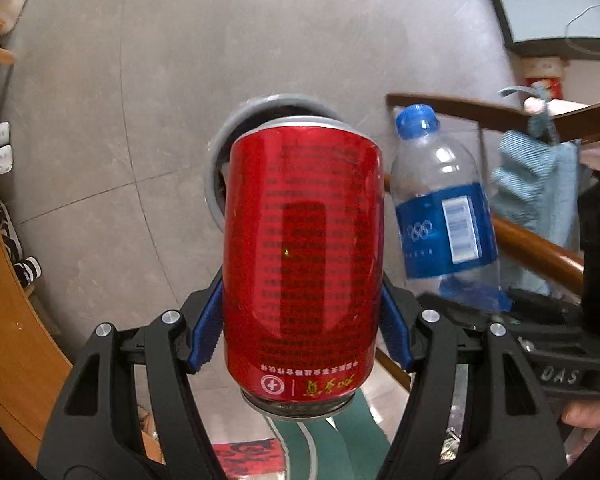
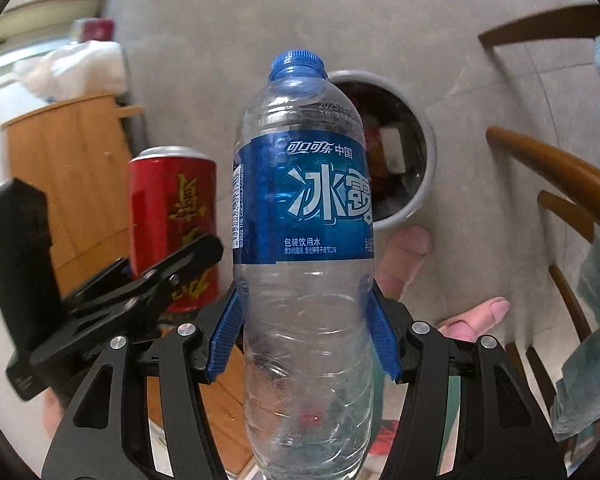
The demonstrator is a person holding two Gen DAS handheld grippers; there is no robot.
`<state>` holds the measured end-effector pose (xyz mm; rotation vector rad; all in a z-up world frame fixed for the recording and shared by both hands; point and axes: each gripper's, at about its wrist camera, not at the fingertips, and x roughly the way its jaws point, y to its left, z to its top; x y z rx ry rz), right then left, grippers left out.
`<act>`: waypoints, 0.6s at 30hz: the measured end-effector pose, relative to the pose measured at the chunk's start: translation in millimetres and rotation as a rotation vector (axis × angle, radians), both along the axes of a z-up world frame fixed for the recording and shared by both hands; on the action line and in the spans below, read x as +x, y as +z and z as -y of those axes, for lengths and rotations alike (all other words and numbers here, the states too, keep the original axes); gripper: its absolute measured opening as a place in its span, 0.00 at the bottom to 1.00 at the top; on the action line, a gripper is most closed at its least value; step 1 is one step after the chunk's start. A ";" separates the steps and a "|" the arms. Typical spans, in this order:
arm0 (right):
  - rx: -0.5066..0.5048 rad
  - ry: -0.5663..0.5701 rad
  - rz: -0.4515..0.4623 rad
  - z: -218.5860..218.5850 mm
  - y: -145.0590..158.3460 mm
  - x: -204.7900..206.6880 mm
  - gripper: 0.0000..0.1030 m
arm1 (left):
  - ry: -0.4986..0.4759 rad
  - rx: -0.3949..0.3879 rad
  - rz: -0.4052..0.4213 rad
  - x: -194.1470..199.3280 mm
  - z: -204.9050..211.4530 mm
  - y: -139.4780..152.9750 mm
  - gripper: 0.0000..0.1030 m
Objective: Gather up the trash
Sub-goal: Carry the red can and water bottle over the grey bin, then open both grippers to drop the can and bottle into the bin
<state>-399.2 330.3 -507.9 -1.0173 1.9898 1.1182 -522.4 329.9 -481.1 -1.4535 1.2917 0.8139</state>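
My left jaws [image 1: 302, 320] pinch a red can [image 1: 303, 256] right between them. My right jaws [image 2: 304, 332] pinch a water bottle [image 2: 304, 240]. Both hang above the grey bin [image 2: 416, 160] on the floor.

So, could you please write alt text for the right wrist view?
The right gripper holds a clear water bottle with a blue label, above a grey trash bin on the floor. At left, the left gripper holds a red can.
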 end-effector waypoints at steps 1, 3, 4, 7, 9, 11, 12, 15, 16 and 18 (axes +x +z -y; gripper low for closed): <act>-0.014 -0.003 0.007 -2.2 -15.4 -1.0 0.57 | -0.004 -0.009 -0.002 5.4 1.0 -8.1 0.62; -0.027 -0.010 0.014 3.2 -32.8 -2.9 0.57 | -0.008 -0.037 -0.002 9.0 -1.1 -31.8 0.62; -0.035 -0.016 0.018 1.4 -40.7 -5.0 0.58 | -0.015 -0.045 -0.010 10.8 -2.4 -42.2 0.62; -0.054 -0.046 0.007 1.5 -57.4 -2.6 0.58 | -0.031 -0.091 -0.004 13.8 -3.8 -70.8 0.62; -0.064 -0.058 -0.001 4.3 -67.0 2.9 0.60 | -0.025 -0.119 -0.006 13.4 -3.0 -82.5 0.62; -0.077 -0.084 -0.008 5.7 -77.7 9.6 0.61 | -0.033 -0.128 -0.015 1.1 -3.0 -94.2 0.62; -0.090 -0.102 -0.012 6.4 -83.0 12.2 0.62 | -0.038 -0.127 -0.017 -4.4 -1.2 -97.1 0.63; -0.105 -0.139 -0.024 8.1 -92.1 15.9 0.65 | -0.028 -0.126 -0.022 -7.5 -0.2 -102.5 0.71; -0.105 -0.140 -0.022 7.9 -93.2 16.2 0.68 | -0.021 -0.122 -0.024 -7.5 -0.4 -102.4 0.75; -0.106 -0.148 -0.017 7.8 -94.3 17.5 0.79 | -0.015 -0.119 -0.026 -8.4 -0.3 -102.4 0.79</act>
